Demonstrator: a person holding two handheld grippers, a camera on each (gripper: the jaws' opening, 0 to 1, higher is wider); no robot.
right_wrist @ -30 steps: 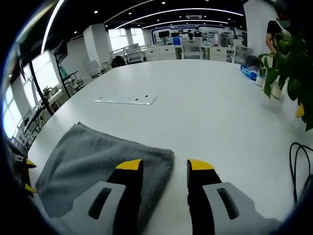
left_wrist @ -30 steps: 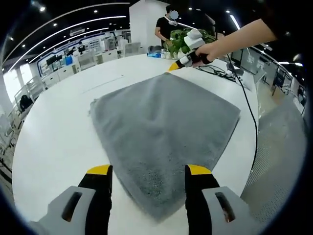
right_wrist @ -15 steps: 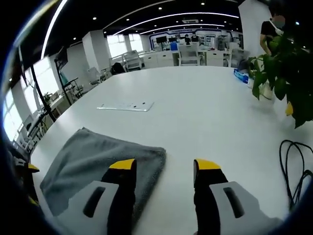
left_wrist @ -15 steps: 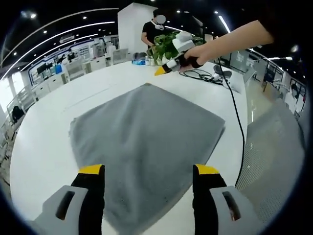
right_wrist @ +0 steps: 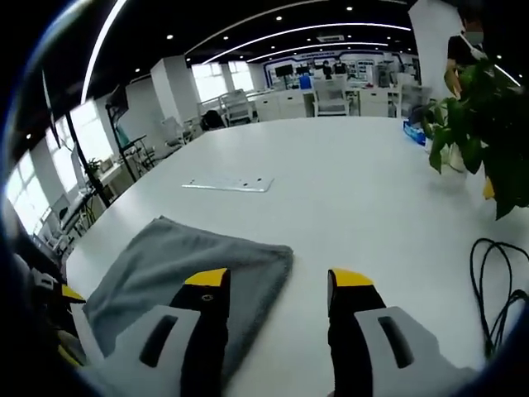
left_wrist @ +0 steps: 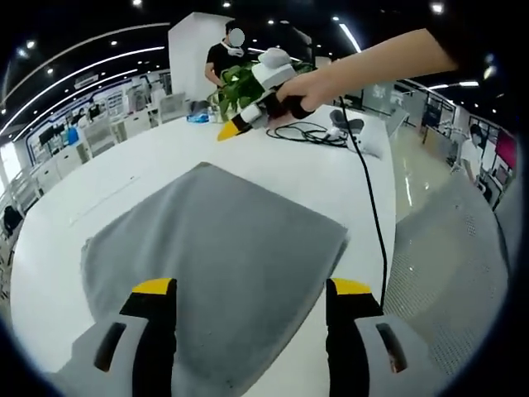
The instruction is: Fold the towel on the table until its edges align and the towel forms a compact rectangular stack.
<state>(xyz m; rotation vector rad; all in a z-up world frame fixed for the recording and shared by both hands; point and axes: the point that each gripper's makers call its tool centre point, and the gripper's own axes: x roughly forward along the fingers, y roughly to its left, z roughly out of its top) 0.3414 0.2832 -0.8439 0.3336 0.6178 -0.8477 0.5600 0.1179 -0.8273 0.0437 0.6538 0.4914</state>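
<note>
Jaws of left gripper (left_wrist: pixel 248 289) spread wide, nothing between the tips, hanging above near corner of grey towel (left_wrist: pixel 211 265) lying flat on white table (left_wrist: pixel 306 178). Beyond the towel's far corner, right gripper (left_wrist: pixel 235 126) held in a hand (left_wrist: pixel 302 87), above the table. Right gripper (right_wrist: pixel 277 281) jaws also apart and empty; towel (right_wrist: pixel 186 265) under and ahead of its left jaw. Black cable (right_wrist: pixel 496 289) right of the jaws, green plant (right_wrist: pixel 483 107) farther
</note>
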